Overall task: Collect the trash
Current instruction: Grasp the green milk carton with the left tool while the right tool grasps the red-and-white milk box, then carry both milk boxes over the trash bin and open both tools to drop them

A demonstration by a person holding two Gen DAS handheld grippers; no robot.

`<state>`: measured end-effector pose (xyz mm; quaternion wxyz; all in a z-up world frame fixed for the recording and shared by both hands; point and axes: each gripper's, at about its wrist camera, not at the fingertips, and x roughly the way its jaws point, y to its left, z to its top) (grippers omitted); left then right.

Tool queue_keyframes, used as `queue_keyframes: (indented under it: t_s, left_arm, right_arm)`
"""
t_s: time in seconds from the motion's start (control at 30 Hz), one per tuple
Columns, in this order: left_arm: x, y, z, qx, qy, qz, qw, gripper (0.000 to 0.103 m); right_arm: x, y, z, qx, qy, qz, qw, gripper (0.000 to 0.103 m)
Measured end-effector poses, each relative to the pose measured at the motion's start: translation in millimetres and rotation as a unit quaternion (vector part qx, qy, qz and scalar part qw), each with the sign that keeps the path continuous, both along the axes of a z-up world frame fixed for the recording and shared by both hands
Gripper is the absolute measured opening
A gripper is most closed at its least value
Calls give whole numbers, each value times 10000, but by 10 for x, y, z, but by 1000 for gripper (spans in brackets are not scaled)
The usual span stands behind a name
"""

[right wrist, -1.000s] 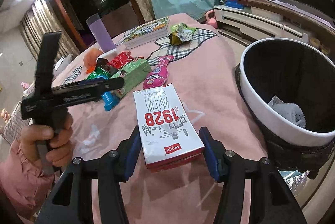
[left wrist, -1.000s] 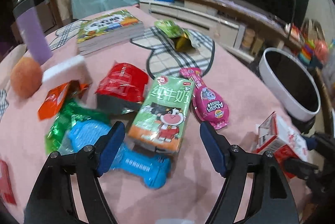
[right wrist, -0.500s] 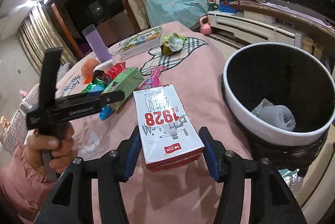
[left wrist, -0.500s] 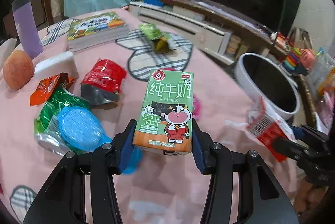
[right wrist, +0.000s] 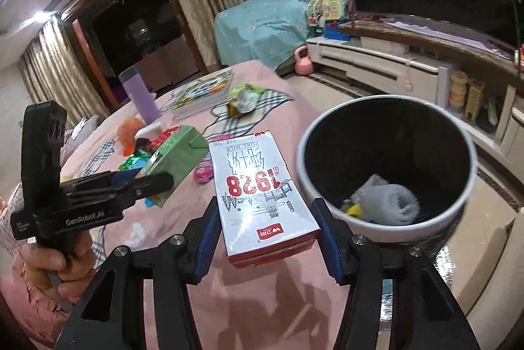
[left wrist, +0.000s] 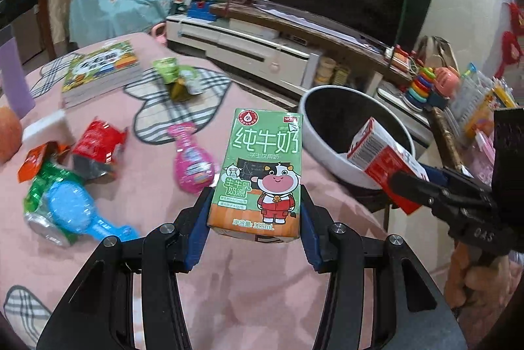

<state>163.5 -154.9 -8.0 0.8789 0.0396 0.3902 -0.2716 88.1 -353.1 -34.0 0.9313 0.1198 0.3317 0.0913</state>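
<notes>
My left gripper (left wrist: 253, 219) is shut on a green milk carton (left wrist: 262, 166) with a cartoon cow and holds it above the pink table. My right gripper (right wrist: 265, 229) is shut on a white and red milk carton (right wrist: 258, 186) printed 1928, held just left of the white-rimmed trash bin (right wrist: 327, 209). The bin holds crumpled paper (right wrist: 389, 199). In the left wrist view the bin (left wrist: 314, 147) stands off the table's right edge with the red carton (left wrist: 383, 160) over its rim. The left gripper with the green carton (right wrist: 173, 160) shows in the right wrist view.
On the pink tablecloth (left wrist: 137, 193) lie a pink pouch (left wrist: 191, 160), a red wrapper (left wrist: 98, 147), a blue toy (left wrist: 75, 212), green foil (left wrist: 42, 189), an orange wrapper (left wrist: 32, 160), a green packet (left wrist: 177, 78), books (left wrist: 101, 71), a white block (left wrist: 46, 127), a purple cup (right wrist: 139, 98).
My left gripper closed on the green carton and lifted it off the table toward the bin. My right gripper carried the red carton closer to the bin's rim.
</notes>
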Motion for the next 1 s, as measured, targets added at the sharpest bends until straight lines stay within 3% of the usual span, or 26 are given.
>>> queue_keyframes:
  t_s: [0.37, 1.0]
  left_arm:
    - [-11, -553, 62, 139, -56, -537, 9984, 48]
    - [190, -1253, 50, 434, -40, -961, 9944, 48]
  right_arm:
    - [17, -527, 65, -154, -3, -523, 9985, 55]
    - [316, -994, 44, -323, 182, -757, 9964, 55]
